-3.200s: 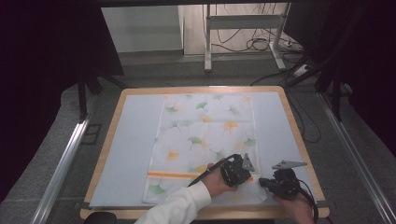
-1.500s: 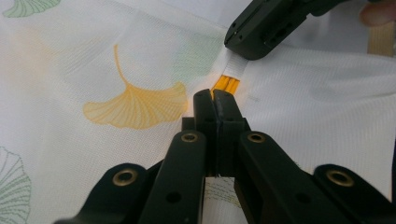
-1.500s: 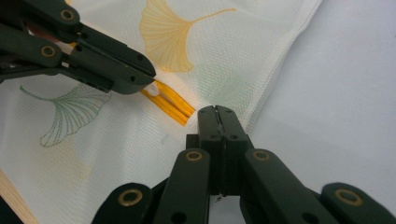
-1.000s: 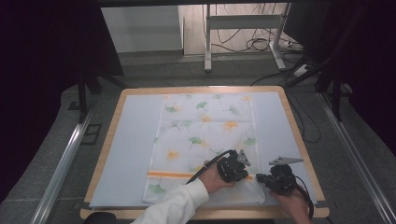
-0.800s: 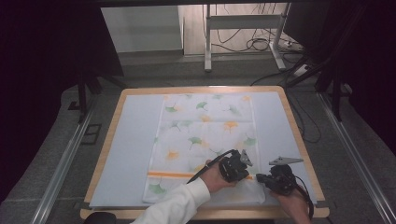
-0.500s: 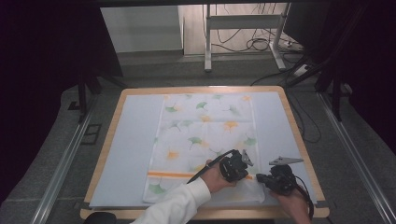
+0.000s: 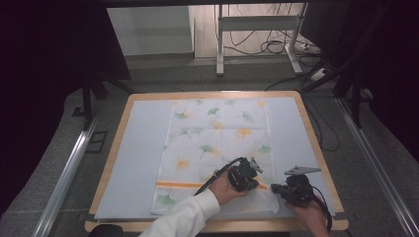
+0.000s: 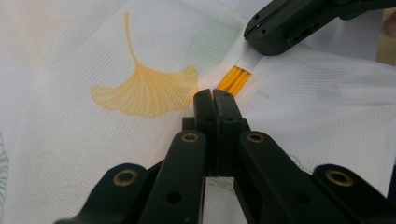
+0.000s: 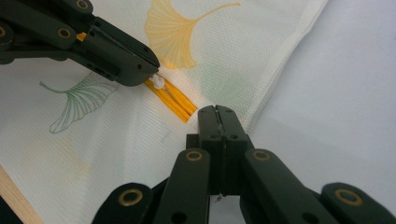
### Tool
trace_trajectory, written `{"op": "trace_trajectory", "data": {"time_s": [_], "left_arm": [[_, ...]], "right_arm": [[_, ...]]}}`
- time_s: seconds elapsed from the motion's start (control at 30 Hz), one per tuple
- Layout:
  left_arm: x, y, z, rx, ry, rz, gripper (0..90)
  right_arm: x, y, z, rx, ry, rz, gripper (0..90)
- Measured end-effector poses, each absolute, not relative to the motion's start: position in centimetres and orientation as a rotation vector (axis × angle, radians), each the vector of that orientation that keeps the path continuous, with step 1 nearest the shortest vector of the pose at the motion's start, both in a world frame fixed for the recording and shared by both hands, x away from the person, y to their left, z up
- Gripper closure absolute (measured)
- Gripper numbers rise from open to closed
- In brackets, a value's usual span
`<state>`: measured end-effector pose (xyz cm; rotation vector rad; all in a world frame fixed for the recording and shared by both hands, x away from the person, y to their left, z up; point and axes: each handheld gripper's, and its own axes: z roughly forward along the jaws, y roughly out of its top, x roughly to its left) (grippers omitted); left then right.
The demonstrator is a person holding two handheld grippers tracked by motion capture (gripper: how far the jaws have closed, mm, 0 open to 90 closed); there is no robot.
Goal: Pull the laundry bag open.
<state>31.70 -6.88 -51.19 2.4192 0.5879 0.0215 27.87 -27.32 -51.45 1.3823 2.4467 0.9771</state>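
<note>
1. Near the front right corner of the surface (image 7: 143, 148), a ginkgo-print cloth (image 7: 217, 133) lies spread flat, and both tools bite it at its orange stripe (image 8: 236, 79).
2. The left tool (image 8: 215, 95) has its jaws pressed together on a small pinch of the fabric. The right tool (image 9: 215, 111) is clamped the same way on a raised fold just beside it.
3. Slipping is the first risk. Each tool holds only a narrow tuck at its very tips, so a quick lift or tug could pull the thin weave free, and that side of the cloth would drop back crumpled.
4. Bunching is the second risk. The 2 grip points sit very close together, with almost all of the cloth lying away from them. Raising it from here would likely let it hang as a rope rather than a sheet, and any fold made that way would come out skewed.
5. Uneven pulling could do harm too. If the 2 hands part at different speeds or heights, the stripe would twist and the short span between the tips would take all the strain.
6. The left tool's cable (image 7: 217, 180) trails over the near edge of the cloth. A sweep of that hand could drag it across the fabric and wrinkle it.
7. Whether each pinch holds 1 layer or more, I cannot tell. A missed layer would stay behind on the surface.
</note>
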Motion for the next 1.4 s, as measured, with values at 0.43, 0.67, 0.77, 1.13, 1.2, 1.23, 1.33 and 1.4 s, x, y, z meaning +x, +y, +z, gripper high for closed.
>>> {"op": "trace_trajectory", "data": {"time_s": [0.43,0.67,0.77,1.13,1.2,1.23,1.33,1.4], "left_arm": [[32.1,-7.4,-51.2,2.411,0.57,-0.071,83.3],[32.5,-7.9,-50.9,2.415,0.589,-0.08,83.1],[32.6,-8.1,-50.8,2.414,0.611,-0.053,87.6],[32.2,-8.5,-50.4,2.468,0.588,0.023,90.0],[32.2,-8.4,-50.4,2.472,0.596,0.033,90.0],[32.2,-8.4,-50.4,2.471,0.6,0.037,90.0],[32.2,-8.3,-50.5,2.464,0.624,0.036,90.0],[32.1,-8.1,-50.5,2.467,0.634,0.04,90.0]], "right_arm": [[27.8,-27.2,-51.4,1.365,2.45,0.965,89.6],[27.8,-27.2,-51.4,1.361,2.45,0.965,89.6],[27.8,-27.2,-51.4,1.353,2.449,0.965,89.6],[27.8,-27.2,-51.4,1.359,2.448,0.964,89.6],[27.8,-27.2,-51.4,1.359,2.448,0.965,89.6],[27.8,-27.2,-51.4,1.359,2.448,0.966,89.6],[27.8,-27.2,-51.4,1.364,2.45,0.969,89.7],[27.8,-27.3,-51.4,1.367,2.449,0.97,89.7]]}}
